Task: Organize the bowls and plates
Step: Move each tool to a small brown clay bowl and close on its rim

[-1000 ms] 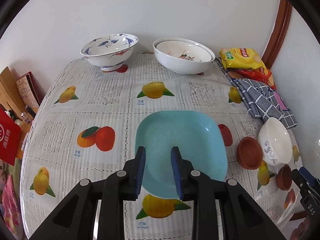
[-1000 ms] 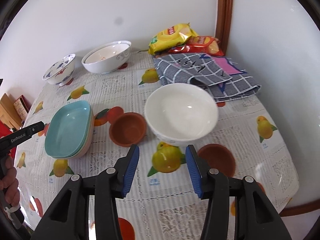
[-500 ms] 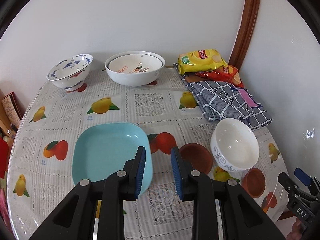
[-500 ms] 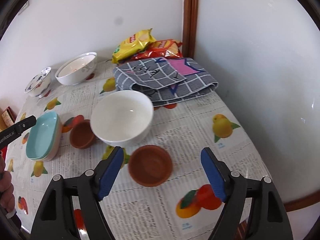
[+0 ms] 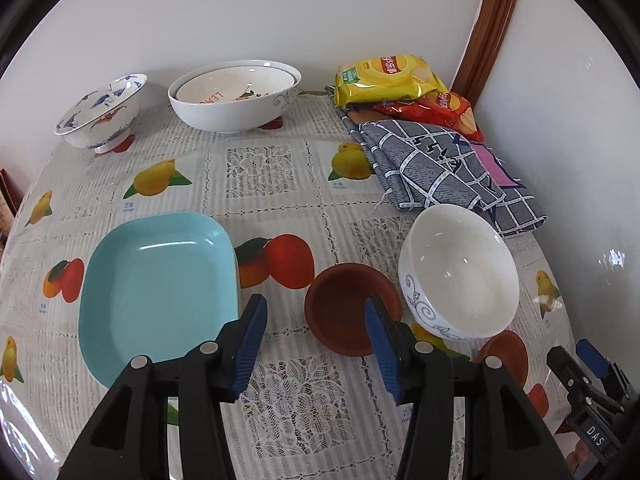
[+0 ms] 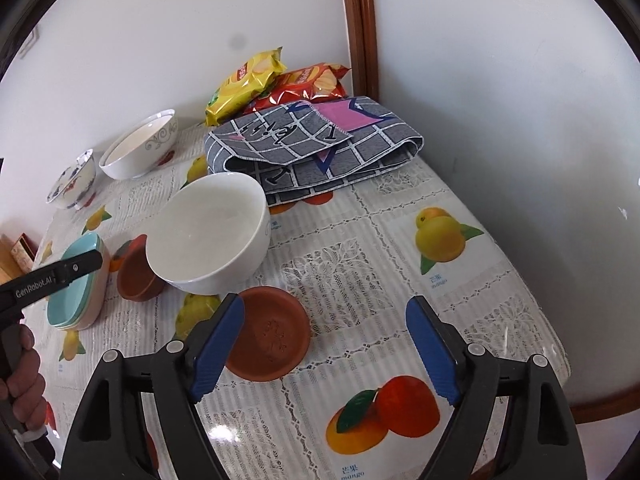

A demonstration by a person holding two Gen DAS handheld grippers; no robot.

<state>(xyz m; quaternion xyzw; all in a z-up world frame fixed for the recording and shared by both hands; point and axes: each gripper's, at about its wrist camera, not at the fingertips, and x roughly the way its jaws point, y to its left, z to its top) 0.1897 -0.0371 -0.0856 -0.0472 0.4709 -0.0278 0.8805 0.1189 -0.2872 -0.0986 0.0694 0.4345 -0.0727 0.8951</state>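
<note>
My left gripper (image 5: pixel 316 344) is open and empty above the table, between the stack of teal plates (image 5: pixel 160 288) on its left and a small brown dish (image 5: pixel 348 308) just ahead on its right. A white bowl (image 5: pixel 460 272) stands right of that dish, with a second brown dish (image 5: pixel 506 356) behind it. My right gripper (image 6: pixel 324 348) is open wide and empty; the second brown dish (image 6: pixel 272 338) lies by its left finger, with the white bowl (image 6: pixel 208 232), the first brown dish (image 6: pixel 136 268) and the plate stack (image 6: pixel 76 292) beyond.
At the back stand a blue-patterned bowl (image 5: pixel 102 114) and a large white bowl (image 5: pixel 236 96) with another nested in it. Snack bags (image 5: pixel 388 76) and a folded checked cloth (image 5: pixel 440 168) lie at the back right by the wall. The table edge (image 6: pixel 552 344) is close on the right.
The left gripper swung right from over the teal plates toward the brown dish and opened. The right gripper opened wide and moved right past the white bowl to the second brown dish.
</note>
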